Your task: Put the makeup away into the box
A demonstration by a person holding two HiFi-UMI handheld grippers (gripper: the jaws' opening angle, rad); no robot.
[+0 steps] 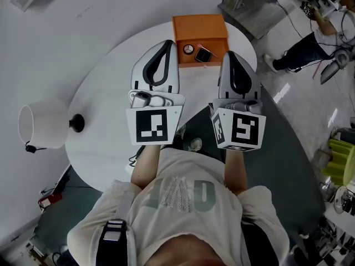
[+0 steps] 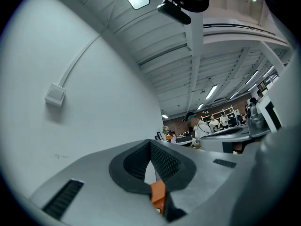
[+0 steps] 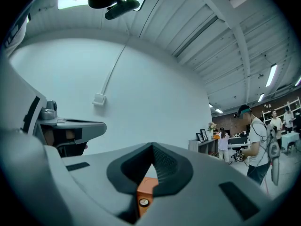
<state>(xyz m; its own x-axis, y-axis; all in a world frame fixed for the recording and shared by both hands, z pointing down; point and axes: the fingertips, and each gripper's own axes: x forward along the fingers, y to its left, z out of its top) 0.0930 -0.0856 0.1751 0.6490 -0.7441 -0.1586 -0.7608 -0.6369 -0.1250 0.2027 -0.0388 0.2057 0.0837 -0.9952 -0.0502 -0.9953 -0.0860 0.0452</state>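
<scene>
Both tools empty rn. Left gripper (image 1: 166, 42) has its jaws together, tips meeting, nothing between them. Right gripper (image 1: 227, 53) is the same, pinched closed on air. In the head view they hang side by side at frame centre, over the white table (image 1: 105, 98), noses toward the orange box (image 1: 199, 25) at top centre.

Makeup's in the box already. There's a round compact (image 1: 188, 49) w/ a pale face, and just beside it a second small piece (image 1: 203, 54), darker w/ a rosy edge, both at the box's near edge. Each gripper view shows the box as an orange sliver in the slot below the tips, and the right one catches the compact (image 3: 144, 202) too.

My read is that the stow step is basically done. I see no loose makeup on the bare tabletop, tho my grippers cover a patch of it. Next move, prob: check that hidden patch and pull back. If a lid needs shutting, I'd use a soft push w/ closed tips, no grab.

Materials:
- Box looks like rigid card or board, matte and square-cornered.
- Compact is hard, smooth and disc-shaped, so slippery to pinch.
- Jaw pads are black w/ a ribbed grid, in grey shells.
- Table is round, smooth and matte.
- Lamp (image 1: 41, 126) at mid left has a white drum shade and a black base.
</scene>
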